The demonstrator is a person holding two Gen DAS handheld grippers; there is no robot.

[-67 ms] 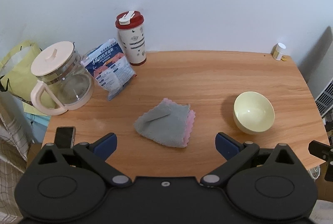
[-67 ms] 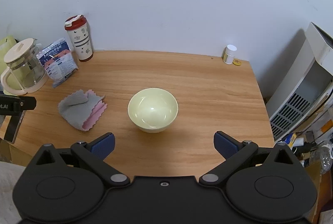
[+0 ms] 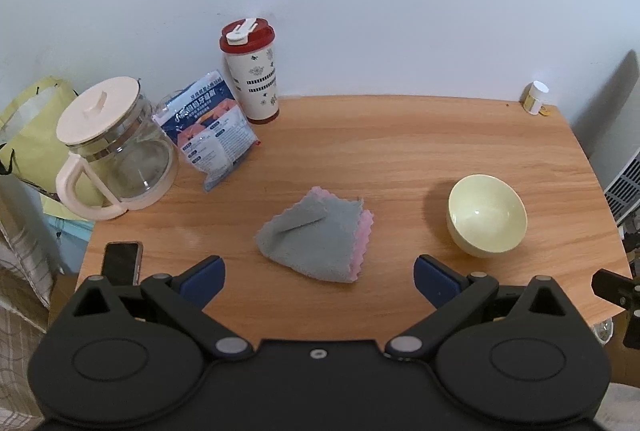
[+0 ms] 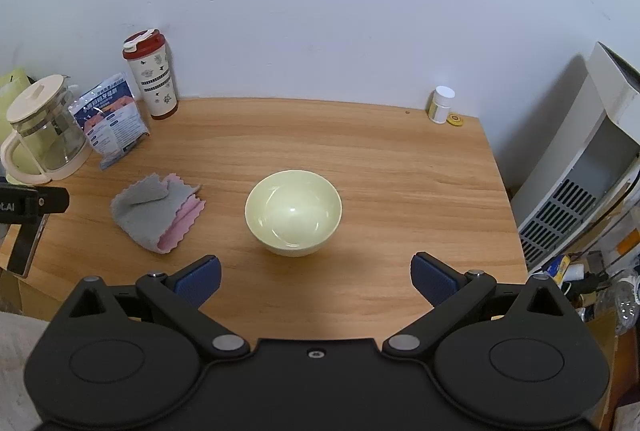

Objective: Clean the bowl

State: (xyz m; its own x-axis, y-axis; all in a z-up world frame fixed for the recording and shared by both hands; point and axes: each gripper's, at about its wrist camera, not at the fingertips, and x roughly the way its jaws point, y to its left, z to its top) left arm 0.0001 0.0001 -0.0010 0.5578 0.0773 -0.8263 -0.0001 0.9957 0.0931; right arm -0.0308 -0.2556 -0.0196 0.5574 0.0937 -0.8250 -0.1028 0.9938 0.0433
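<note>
From where I sit, nothing is grasped yet; I judge this the opening approach. My left gripper [image 3: 319, 277] hangs with jaws wide, empty, over the folded grey-and-pink microfibre cloth [image 3: 316, 241], which lies left of the pale yellow round bowl [image 4: 293, 211] on the wooden surface [image 4: 400, 167]. My right gripper [image 4: 315, 277], equally wide and empty, faces that bowl. Next I'd lower the left gripper onto the cloth and steady the bowl's rim.
</note>
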